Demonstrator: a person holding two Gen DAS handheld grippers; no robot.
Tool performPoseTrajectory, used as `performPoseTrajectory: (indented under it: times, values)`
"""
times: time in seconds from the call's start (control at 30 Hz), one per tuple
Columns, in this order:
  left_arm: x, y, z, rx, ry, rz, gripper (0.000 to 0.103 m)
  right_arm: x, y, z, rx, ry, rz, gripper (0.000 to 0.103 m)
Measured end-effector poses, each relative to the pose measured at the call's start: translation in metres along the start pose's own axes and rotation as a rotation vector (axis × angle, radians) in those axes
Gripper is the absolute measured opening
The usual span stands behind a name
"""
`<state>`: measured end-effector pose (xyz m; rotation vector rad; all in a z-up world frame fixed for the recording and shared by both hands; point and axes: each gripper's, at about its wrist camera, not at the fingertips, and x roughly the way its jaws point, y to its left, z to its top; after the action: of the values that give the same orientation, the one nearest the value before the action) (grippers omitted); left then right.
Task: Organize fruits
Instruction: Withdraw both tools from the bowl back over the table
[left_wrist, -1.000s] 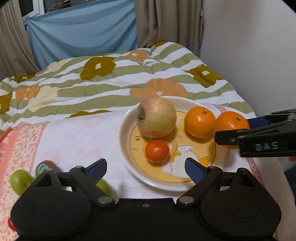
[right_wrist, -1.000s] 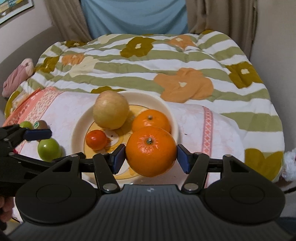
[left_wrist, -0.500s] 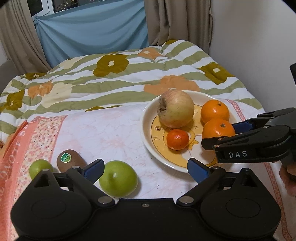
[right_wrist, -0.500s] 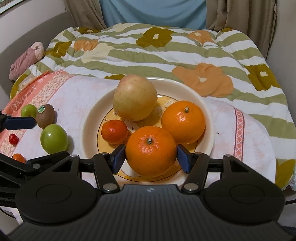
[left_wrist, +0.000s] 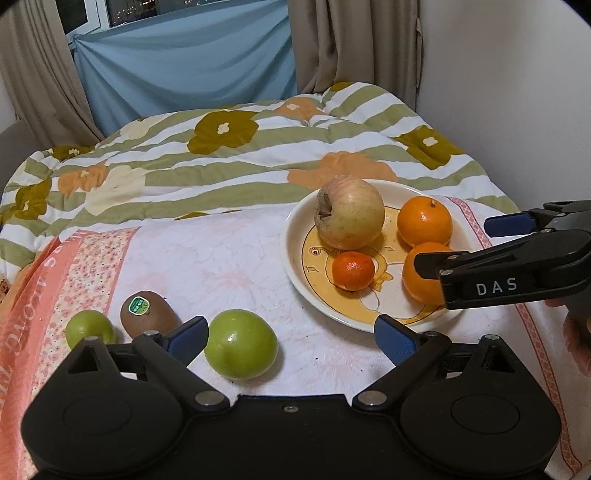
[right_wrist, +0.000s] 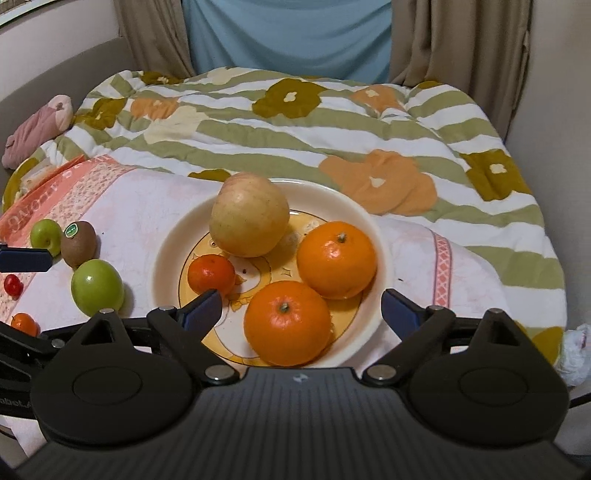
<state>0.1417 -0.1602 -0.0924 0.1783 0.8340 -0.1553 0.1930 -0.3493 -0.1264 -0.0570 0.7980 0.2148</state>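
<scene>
The right claw (right_wrist: 301, 308) has just spread open, releasing the near orange (right_wrist: 287, 322), which half a second ago it gripped; the orange now rests on the plate (right_wrist: 168, 254) beside the apple (right_wrist: 249, 215). The left claw (left_wrist: 290, 334), open and empty, hovers left of the plate over the green apple (left_wrist: 241, 344), likely the next fruit.

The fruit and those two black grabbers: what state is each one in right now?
near orange: released, resting on plate
far orange: on plate
apple: on plate
small tangerine: on plate
big green fruit: on cloth, off plate
kiwi: on cloth
right gripper: fingers open
left gripper: fingers open, empty
</scene>
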Motion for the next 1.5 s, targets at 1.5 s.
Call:
performPoseTrajectory:
  times: [1.5]
  values:
    - [-0.131, 0.147, -0.105, -0.003, -0.040, 0.002, 0.099, -0.142, 0.169, -0.048, 0.080, -0.048, -0.024, 0.103]
